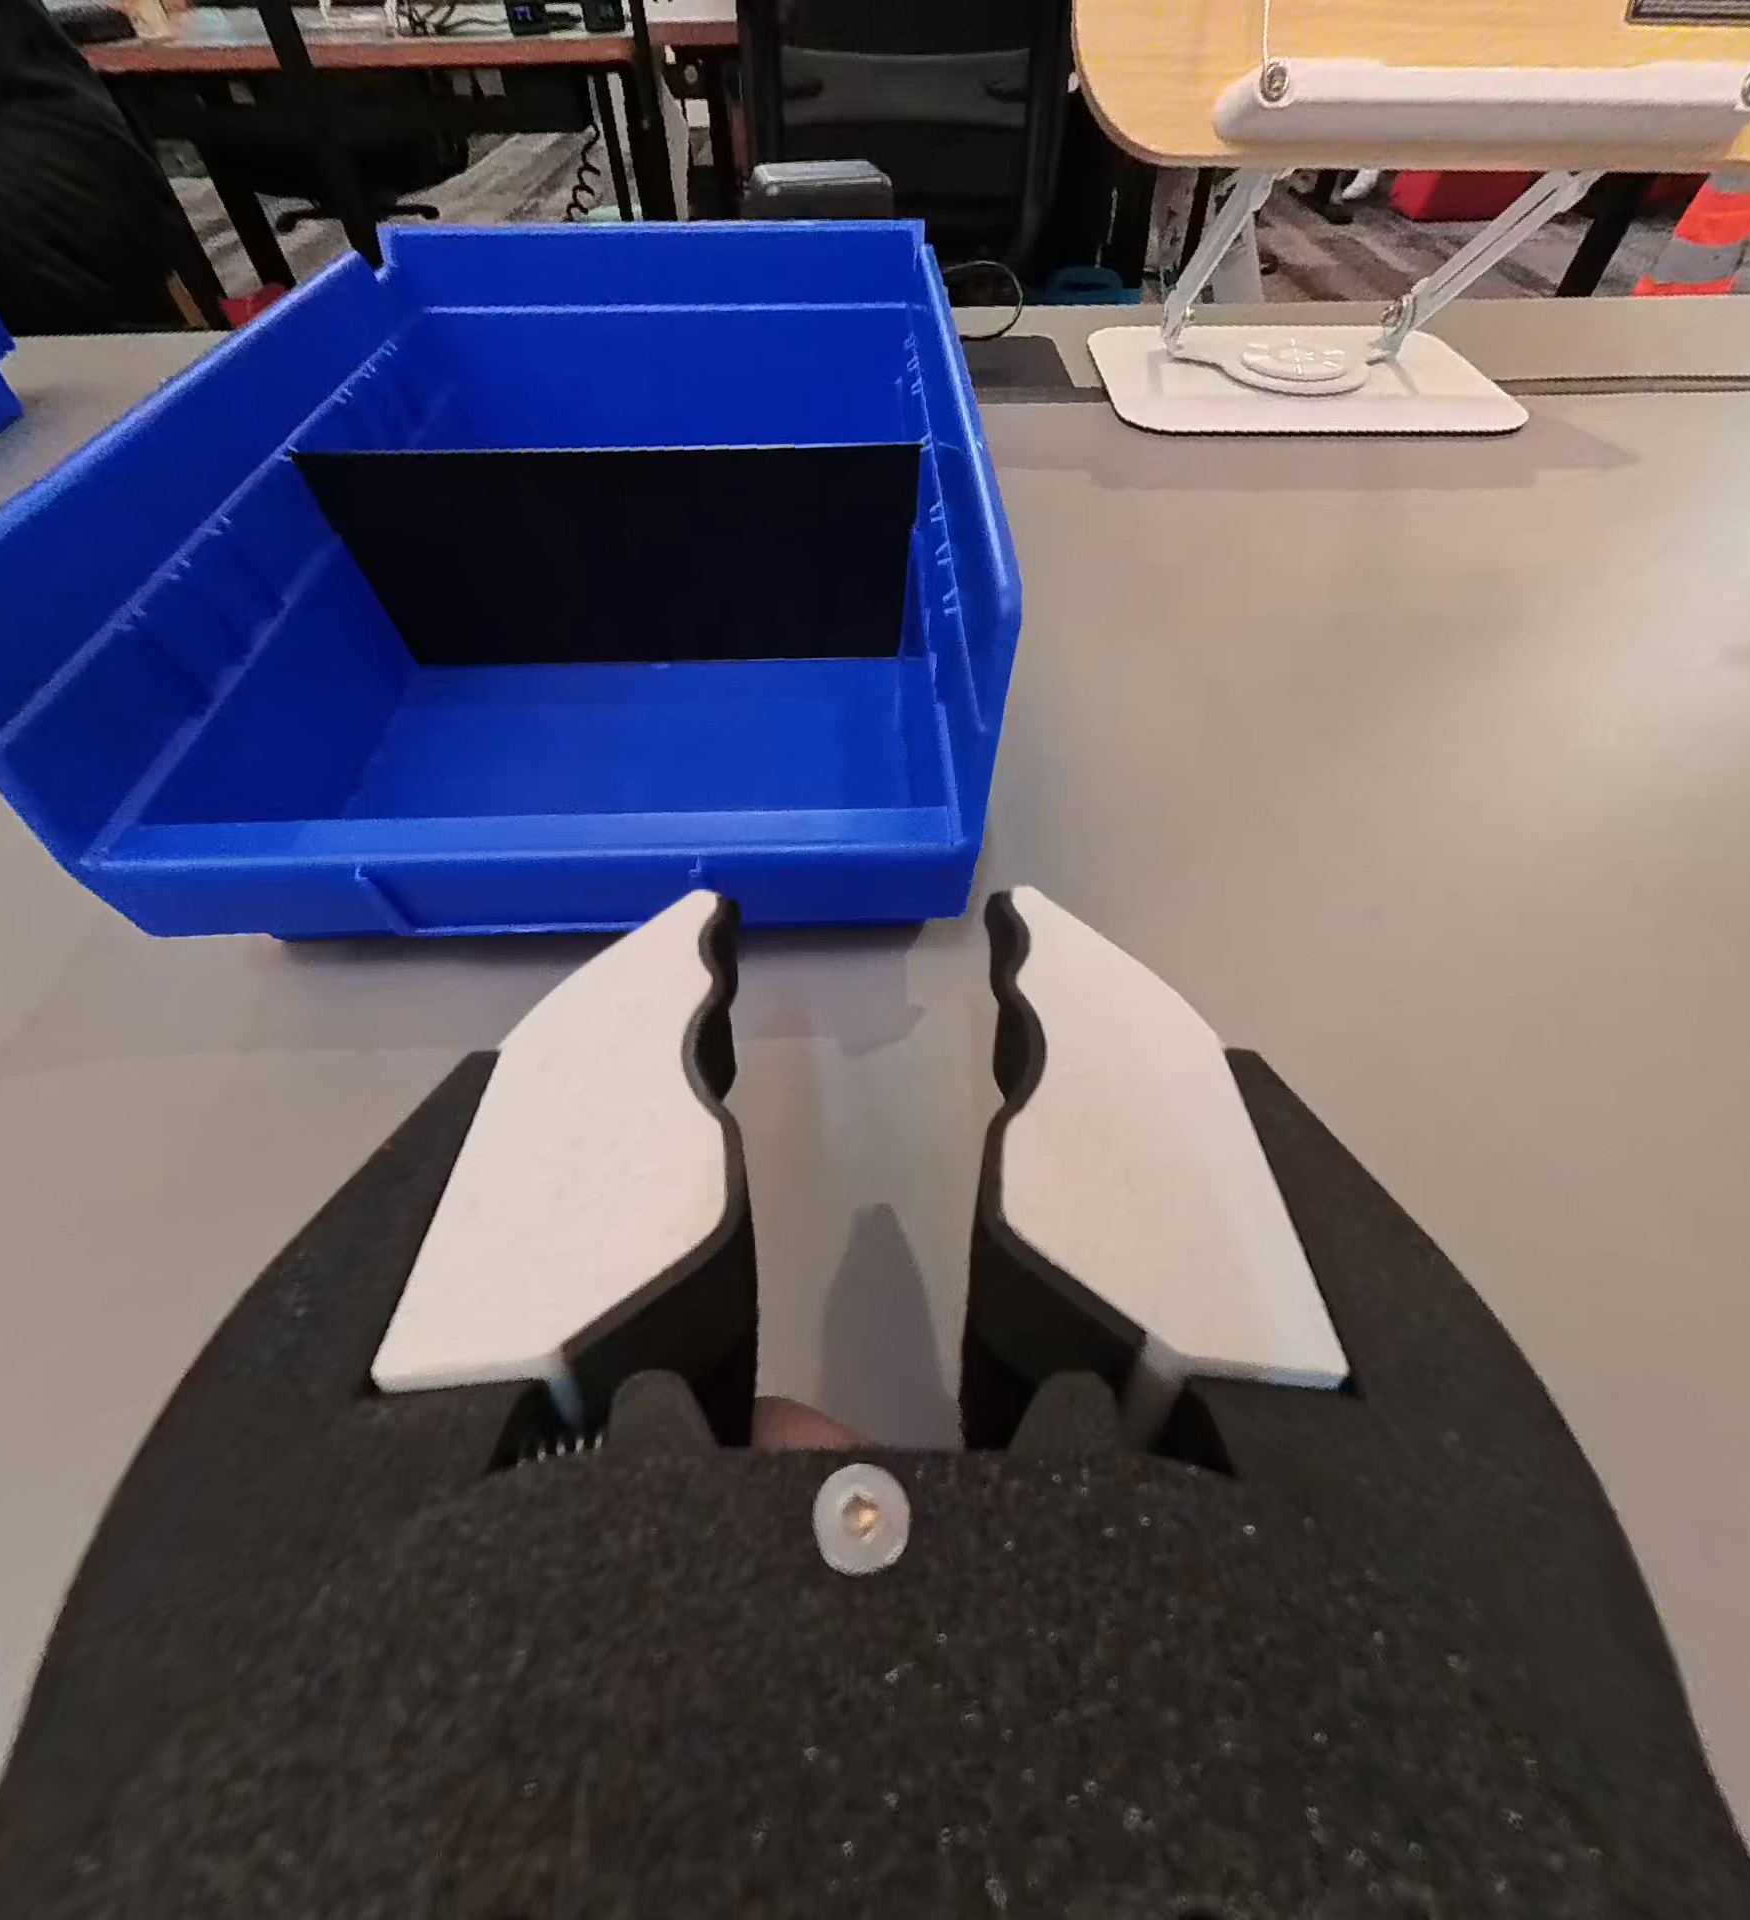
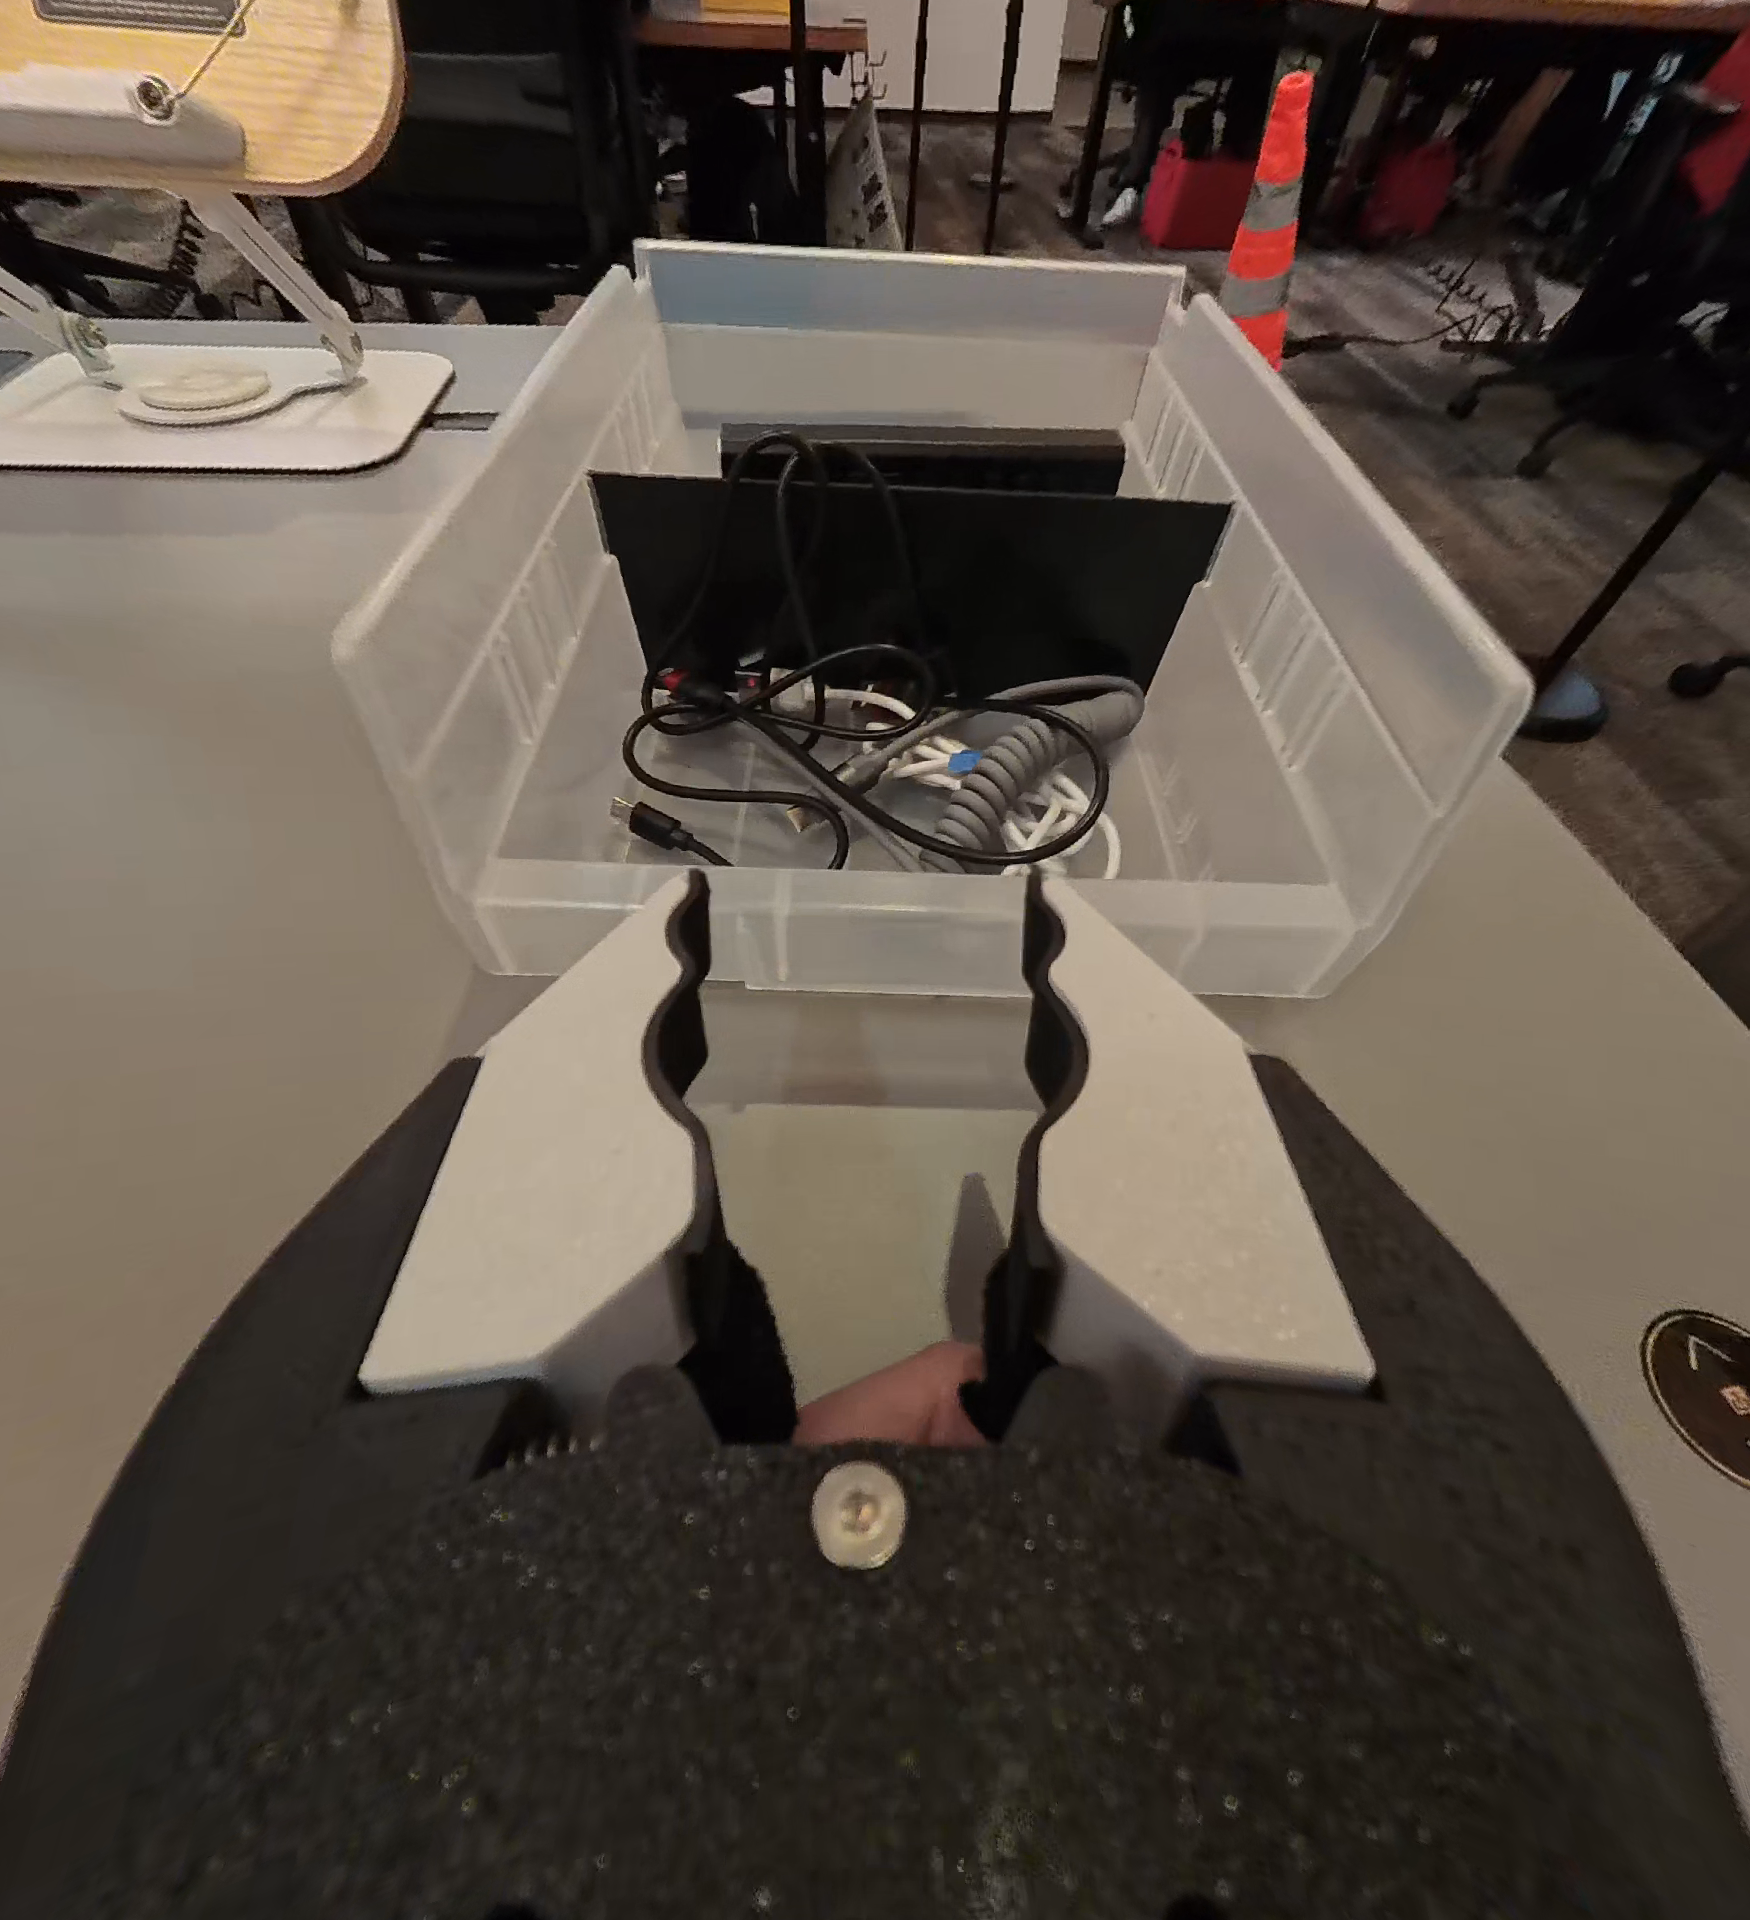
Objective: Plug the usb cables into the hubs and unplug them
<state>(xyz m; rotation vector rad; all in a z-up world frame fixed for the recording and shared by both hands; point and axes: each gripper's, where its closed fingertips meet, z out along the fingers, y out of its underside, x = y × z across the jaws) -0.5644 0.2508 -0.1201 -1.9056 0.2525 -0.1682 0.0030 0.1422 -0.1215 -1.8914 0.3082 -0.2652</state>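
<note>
In the right wrist view a clear plastic bin [image 2: 1370, 665] stands on the grey table, with black dividers [image 2: 1047, 592] across it. Its front compartment holds a tangle of USB cables [image 2: 881, 758]: black, white and a grey coiled one. My right gripper [image 2: 866, 914] is open and empty, just short of the bin's front wall. In the left wrist view a blue bin [image 1: 175, 665] with a black divider [image 1: 622, 551] has nothing in its front compartment. My left gripper [image 1: 860, 925] is open and empty, just in front of the blue bin's right front corner. No hub shows in either view.
A white stand base [image 1: 1307, 379] with a wooden board above it sits at the table's far edge, and it also shows in the right wrist view [image 2: 185, 405]. A round black control [image 2: 1733, 1418] is set in the table at right. An orange cone [image 2: 1276, 208], chairs and desks stand beyond the table. Tip to tip, the grippers are about 60 cm apart. My right gripper's tips are some 20 cm from the round black control [image 2: 1733, 1418].
</note>
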